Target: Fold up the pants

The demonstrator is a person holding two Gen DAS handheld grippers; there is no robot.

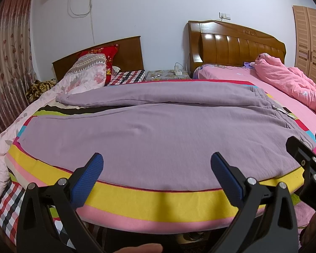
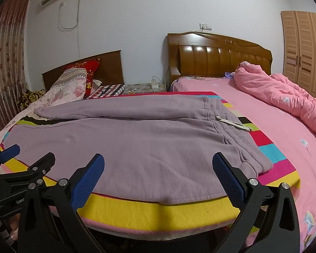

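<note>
Mauve sweatpants (image 1: 149,130) lie flat on a striped, multicoloured blanket (image 1: 158,202), waistband to the right, legs reaching left, the far leg angled away. In the right wrist view the pants (image 2: 137,139) show a white drawstring (image 2: 233,123) at the waistband. My left gripper (image 1: 157,164) hovers open over the near edge of the pants, nothing between its blue pads. My right gripper (image 2: 158,165) is open too, above the near hem close to the waistband corner. Each gripper shows in the other's view: the right gripper (image 1: 307,147) at the right edge, the left gripper (image 2: 25,154) at the left edge.
A pink bed (image 2: 273,126) with a bunched pink quilt (image 2: 284,97) lies to the right. Pillows (image 1: 88,73) and a floral quilt sit at the left. A nightstand (image 1: 168,74) stands between two wooden headboards. A wardrobe (image 2: 305,48) is at the far right.
</note>
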